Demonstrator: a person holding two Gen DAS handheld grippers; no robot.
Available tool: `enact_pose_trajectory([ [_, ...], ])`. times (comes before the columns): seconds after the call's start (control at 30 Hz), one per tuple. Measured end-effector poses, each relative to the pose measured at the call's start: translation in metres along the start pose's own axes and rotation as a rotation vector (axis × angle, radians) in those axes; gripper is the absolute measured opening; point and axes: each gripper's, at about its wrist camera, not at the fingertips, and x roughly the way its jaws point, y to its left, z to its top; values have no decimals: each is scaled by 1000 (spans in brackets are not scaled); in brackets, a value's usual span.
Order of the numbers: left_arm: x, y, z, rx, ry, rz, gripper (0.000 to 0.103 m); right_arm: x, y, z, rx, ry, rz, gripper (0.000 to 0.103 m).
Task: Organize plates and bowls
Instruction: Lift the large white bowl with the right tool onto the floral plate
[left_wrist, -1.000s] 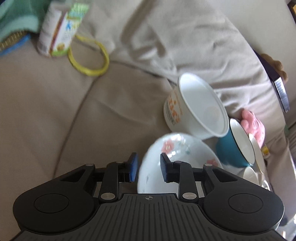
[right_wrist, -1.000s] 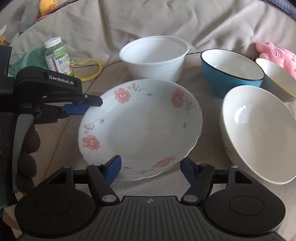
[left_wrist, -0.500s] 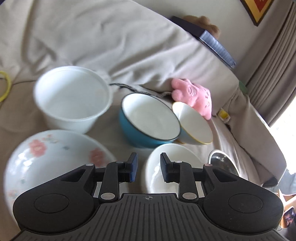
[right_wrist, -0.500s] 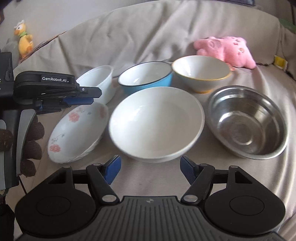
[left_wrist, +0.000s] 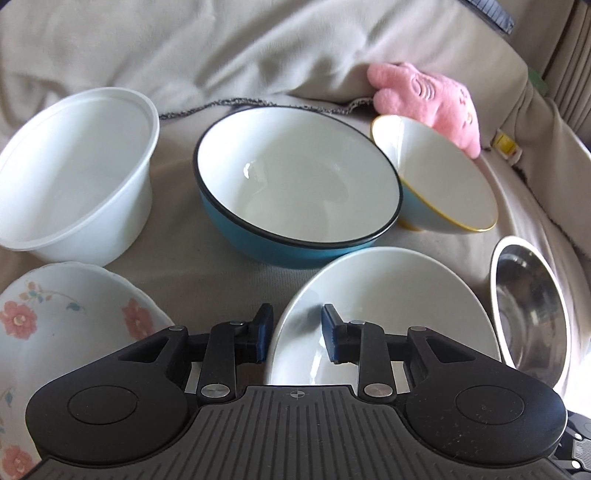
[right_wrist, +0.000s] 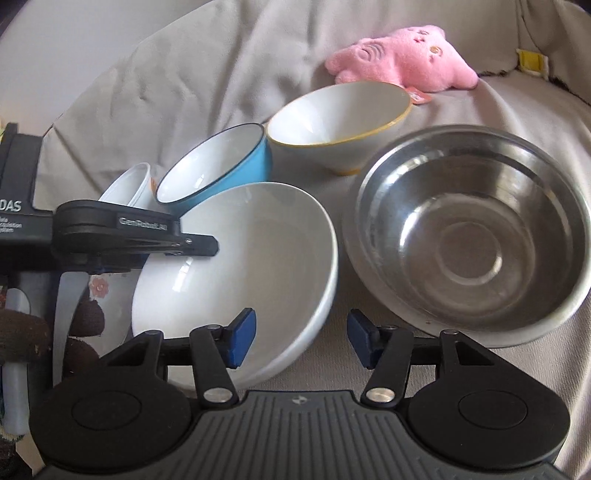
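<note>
Beige fabric (left_wrist: 258, 48) covers a soft couch-like surface on which a cluster of dishes sits. Largest is a stainless steel bowl (right_wrist: 476, 236), at the right of the group and just right of the right gripper's (right_wrist: 301, 341) fingers. Beside it on the left lies a wide white bowl (right_wrist: 240, 266), tilted, its rim running between both pairs of fingers — in the left wrist view the left gripper (left_wrist: 297, 338) straddles the near rim, one blue pad outside the bowl and one over its inside, with gaps visible on both sides, so nothing is gripped. Those jaws are partly apart and have just been opening. The right gripper's jaws stand wider, have just been closing, and hold nothing; its left pad is over the white bowl's edge, its right pad over bare fabric. Behind the white bowl sits a blue bowl with a white inside (left_wrist: 295, 184); to its left a white plastic tub (left_wrist: 74, 177), to its right a small cream bowl with a yellow rim (left_wrist: 439, 177). A floral plate (left_wrist: 62, 325) lies at the near left. A pink plush toy (right_wrist: 402, 59) rests at the back.
</note>
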Motion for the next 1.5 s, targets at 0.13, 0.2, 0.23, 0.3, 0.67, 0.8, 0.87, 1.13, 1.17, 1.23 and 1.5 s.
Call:
enact_pose_trajectory([
  [0.13, -2, -5, -2, 38, 15, 28, 34, 11, 13, 3, -48, -2, -31, 57],
  [0.2, -6, -6, -6, 44, 25, 33, 34, 9, 11, 3, -31, 3, -15, 57],
  [0.23, -9, -6, -8, 46, 37, 34, 33, 7, 9, 2, -17, 15, -1, 57],
  [0.3, -13, -8, -14, 47, 69, 34, 33, 4, 6, -1, 11, 46, 29, 57],
  [0.67, 0, -8, -15, 58, 67, 28, 40, 23, 7, -5, 16, 45, 26, 57],
  [0.8, -1, -11, -17, 67, 34, 43, 43, 28, 15, 0, 2, 51, -7, 58],
  [0.87, -7, -7, -25, 53, -10, 23, 41, 26, 20, -2, -36, 59, -30, 58],
  [1.13, -56, 18, -39, 30, -121, -49, 41, -1, 58, -6, -114, -19, -85, 58],
  [1.17, -64, 24, -40, 18, -138, -58, 41, -7, 67, -7, -139, -44, -92, 58],
  [1.23, -82, 41, -43, -24, -163, -77, 41, -19, 88, -7, -195, -83, -101, 58],
  [1.5, -134, 133, -76, -197, -190, -92, 41, -24, 174, -20, -343, -71, -12, 59],
])
